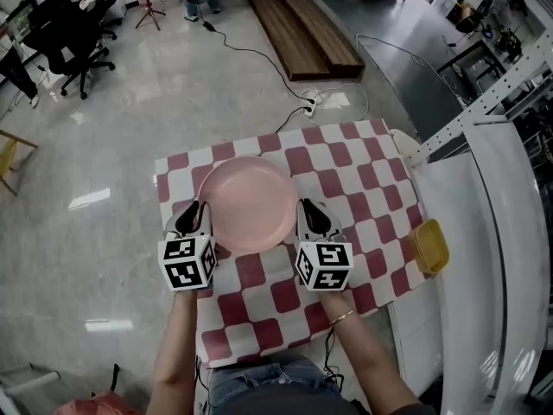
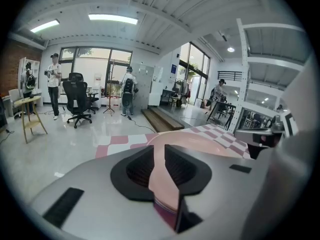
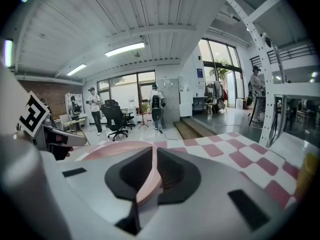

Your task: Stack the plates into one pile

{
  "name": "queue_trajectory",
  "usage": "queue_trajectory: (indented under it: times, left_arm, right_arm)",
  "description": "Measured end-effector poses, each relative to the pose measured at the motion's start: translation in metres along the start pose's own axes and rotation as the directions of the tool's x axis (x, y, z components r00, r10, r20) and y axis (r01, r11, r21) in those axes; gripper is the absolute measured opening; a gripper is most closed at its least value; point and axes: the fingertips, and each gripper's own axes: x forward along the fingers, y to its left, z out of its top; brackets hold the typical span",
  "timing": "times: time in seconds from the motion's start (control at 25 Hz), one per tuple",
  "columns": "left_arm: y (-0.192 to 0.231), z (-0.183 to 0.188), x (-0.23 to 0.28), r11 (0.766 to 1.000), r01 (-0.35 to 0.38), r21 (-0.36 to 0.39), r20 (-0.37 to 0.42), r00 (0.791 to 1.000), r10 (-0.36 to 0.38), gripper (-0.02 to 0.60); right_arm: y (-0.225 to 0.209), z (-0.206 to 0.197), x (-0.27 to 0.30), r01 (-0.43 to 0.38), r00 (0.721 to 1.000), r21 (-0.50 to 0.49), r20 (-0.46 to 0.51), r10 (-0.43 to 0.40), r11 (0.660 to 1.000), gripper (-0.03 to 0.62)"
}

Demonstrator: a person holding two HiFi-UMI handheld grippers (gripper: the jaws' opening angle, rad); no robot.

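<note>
One pink plate [image 1: 249,199], opposite rims in left gripper [image 1: 199,211], right gripper [image 1: 306,211]

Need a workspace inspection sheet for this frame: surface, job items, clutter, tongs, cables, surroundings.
Surface: checkered tablecloth, red and white.
Job's things: pink plate gripped at both side rims; yellow dish at the cloth's right edge, not stacked.
Clutter: nothing seen.
Tongs: left tongs shut on the pink plate's left rim; right tongs shut on its right rim.
Cables: floor cable runs to a power strip beyond the cloth.
Surroundings: office chairs, wooden platform, white rack.
</note>
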Motion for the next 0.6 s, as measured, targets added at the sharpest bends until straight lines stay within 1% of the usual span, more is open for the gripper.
queue_trajectory:
  times: [0.24,0.36,0.6]
  left_arm:
    - [-0.007,0.007,-0.027,1.0,-0.019,-0.004,0.053,0.998,0.019,0.035]
    - [-0.01,0.01,-0.041,1.0,-0.018,-0.008,0.082,0.996,0.018,0.027]
    - [-0.021,0.015,-0.07,1.0,-0.013,0.018,0.128,0.992,0.011,0.017]
  right_arm:
    - [0.0,0.013,-0.03,-0.012,0.998,0.013,0.055,0.011,1.0,0.021]
    - [0.001,0.018,-0.046,-0.021,0.996,0.027,0.083,0.019,0.999,0.017]
    - [0.006,0.027,-0.078,-0.054,0.989,0.047,0.143,0.047,0.997,0.011]
